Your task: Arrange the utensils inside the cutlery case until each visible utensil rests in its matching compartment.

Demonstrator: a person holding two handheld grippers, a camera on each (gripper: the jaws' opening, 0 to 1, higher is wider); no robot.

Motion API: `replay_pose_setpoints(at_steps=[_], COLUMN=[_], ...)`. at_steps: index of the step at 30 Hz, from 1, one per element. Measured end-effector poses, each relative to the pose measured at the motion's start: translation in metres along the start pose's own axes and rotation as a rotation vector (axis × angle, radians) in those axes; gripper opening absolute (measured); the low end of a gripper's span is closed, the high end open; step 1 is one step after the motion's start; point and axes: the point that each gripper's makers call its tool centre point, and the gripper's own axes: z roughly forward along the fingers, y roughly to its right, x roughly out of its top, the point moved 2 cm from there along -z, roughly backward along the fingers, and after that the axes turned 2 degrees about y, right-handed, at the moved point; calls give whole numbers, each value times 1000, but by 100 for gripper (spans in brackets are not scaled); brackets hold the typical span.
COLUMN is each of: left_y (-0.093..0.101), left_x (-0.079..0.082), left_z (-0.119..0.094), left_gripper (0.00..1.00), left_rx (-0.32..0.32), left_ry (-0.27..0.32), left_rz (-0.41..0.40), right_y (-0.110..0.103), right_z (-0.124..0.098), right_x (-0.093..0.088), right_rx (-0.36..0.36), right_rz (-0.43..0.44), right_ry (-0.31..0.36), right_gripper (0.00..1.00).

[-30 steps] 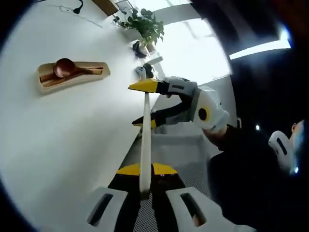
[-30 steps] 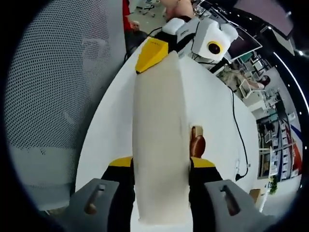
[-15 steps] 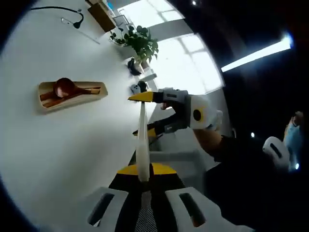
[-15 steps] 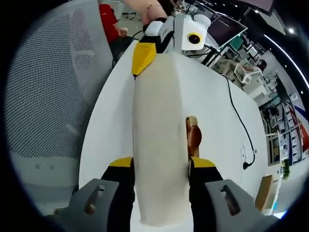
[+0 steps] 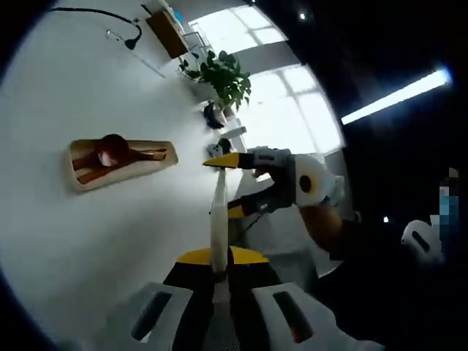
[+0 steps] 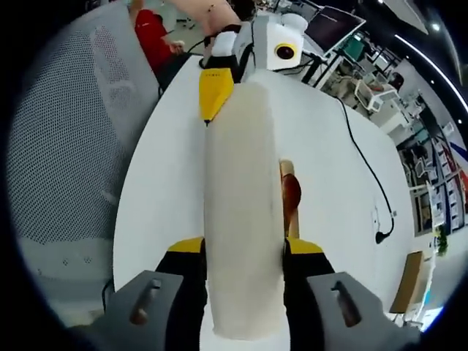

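Observation:
A long flat cream lid point(image 6: 243, 219) hangs above the white table point(image 5: 88, 234), held at both ends. In the left gripper view I see it edge-on as a thin strip point(image 5: 218, 219). My left gripper point(image 5: 217, 257) is shut on its thin near end. My right gripper point(image 6: 243, 245) is shut across its width, and its yellow-tipped jaws point(image 5: 232, 186) straddle the far end. The left gripper point(image 6: 216, 91) holds the lid's far end in the right gripper view. A wooden cutlery case point(image 5: 157, 159) lies on the table with a dark wooden spoon point(image 5: 113, 148) in it; the lid hides most of the case point(image 6: 291, 197).
A potted plant point(image 5: 230, 77), a wooden box point(image 5: 167, 33) and a black cable point(image 5: 95, 14) sit at the table's far side. A grey mesh chair back point(image 6: 80, 146) stands beside the table edge. A person's hand point(image 5: 322, 219) holds the right gripper.
Both views have shifted a little with the hands. The lid stays held between the two grippers, and the case and spoon lie where they were.

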Motion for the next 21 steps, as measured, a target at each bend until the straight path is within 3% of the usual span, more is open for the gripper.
replay_pose_setpoints(at_steps=[3, 5, 8, 14, 19, 21], left_y=[-3, -15, -22, -53, -71, -77], left_x=[8, 18, 23, 36, 44, 41], left_z=[4, 9, 11, 15, 12, 10], left_gripper=[6, 6, 6, 9, 13, 13], left_rx=[-19, 27, 27, 127, 213, 251], left_ry=[20, 77, 91, 129, 120, 66], left_rz=[-50, -63, -98, -137, -109, -71], right_y=[7, 15, 23, 42, 54, 56], right_z=[7, 15, 24, 45, 55, 58], right_x=[-6, -13, -20, -33, -42, -46], right_rx=[30, 38, 66, 121, 166, 197], right_rz=[12, 11, 25, 51, 84, 94], right_ry=[-8, -40, -65, -99, -137, -152], right_gripper=[39, 39, 39, 38, 38, 38])
